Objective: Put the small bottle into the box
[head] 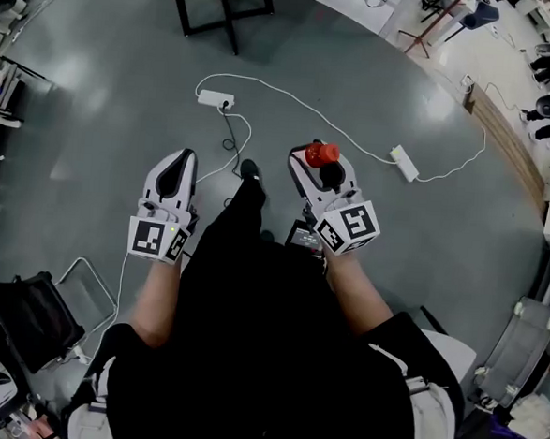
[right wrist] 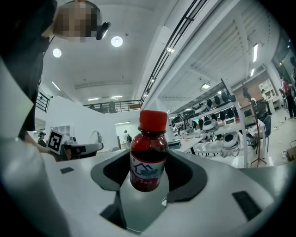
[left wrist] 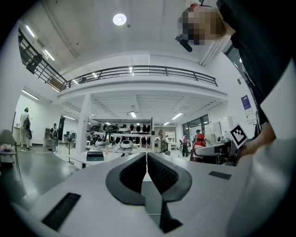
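Note:
The small bottle is dark red with a red cap and a white-and-blue label. My right gripper is shut on it and holds it upright in front of the person's body, above the grey floor. In the right gripper view the bottle stands between the two dark pads of the gripper. My left gripper hovers to the left at the same height. Its jaws are pressed together with nothing between them, as the left gripper view shows. I see no box in any view.
A white cable runs across the floor between two power strips. Black table legs stand at the top. A black bag and chair sit at the lower left, and a wooden board lies at the right.

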`<state>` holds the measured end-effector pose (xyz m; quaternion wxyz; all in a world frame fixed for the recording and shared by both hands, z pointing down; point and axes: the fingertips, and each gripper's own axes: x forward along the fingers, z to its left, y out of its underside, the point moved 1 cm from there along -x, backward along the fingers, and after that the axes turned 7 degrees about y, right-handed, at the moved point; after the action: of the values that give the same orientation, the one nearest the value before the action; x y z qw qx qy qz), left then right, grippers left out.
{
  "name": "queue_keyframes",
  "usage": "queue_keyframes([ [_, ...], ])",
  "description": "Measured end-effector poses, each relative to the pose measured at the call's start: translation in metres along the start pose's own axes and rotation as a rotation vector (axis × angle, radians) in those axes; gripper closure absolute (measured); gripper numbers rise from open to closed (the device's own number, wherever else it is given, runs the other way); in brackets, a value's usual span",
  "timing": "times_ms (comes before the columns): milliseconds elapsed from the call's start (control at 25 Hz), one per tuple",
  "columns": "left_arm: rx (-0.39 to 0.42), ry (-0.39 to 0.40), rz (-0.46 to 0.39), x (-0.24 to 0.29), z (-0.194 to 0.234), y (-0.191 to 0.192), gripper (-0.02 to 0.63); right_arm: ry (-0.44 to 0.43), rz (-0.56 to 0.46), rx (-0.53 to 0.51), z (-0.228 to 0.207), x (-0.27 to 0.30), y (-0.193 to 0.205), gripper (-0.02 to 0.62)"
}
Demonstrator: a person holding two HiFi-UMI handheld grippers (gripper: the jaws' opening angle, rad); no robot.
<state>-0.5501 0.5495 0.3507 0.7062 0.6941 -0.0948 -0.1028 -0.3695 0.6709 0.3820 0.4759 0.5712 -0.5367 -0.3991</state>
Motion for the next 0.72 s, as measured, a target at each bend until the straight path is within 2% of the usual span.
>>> queue_keyframes([
  [280, -0.04, -0.026, -0.013, 0.063, 0.049, 0.015, 0.583, -0.012, 0.036, -0.037, -0.036, 0.062, -0.008, 0.351],
  [720, -0.03, -0.094, -0.046, 0.174, 0.155, -0.006, 0.583, -0.023, 0.023, -0.129, -0.085, 0.198, -0.063, 0.351],
])
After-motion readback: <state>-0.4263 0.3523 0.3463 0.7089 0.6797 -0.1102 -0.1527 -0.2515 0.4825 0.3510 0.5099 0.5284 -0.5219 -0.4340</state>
